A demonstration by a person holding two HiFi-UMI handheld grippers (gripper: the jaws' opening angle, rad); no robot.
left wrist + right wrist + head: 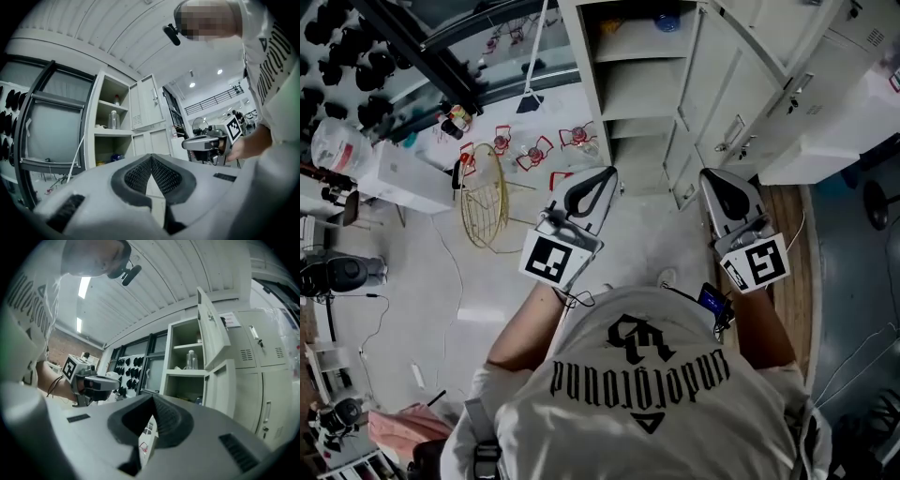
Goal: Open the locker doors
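My left gripper (602,180) and right gripper (714,180) both have jaws pressed together, holding nothing, and point toward the lockers (637,89) at twelve o'clock. With the jaws like this, I may bump a handle rather than catch it. One pale grey column stands open, shelves showing. The doors (269,357) at two o'clock look closed.

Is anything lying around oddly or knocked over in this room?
A gold wire basket seems to lie on its side on the floor, left of the open locker, among small red-framed items. Nothing looks spilled or broken.
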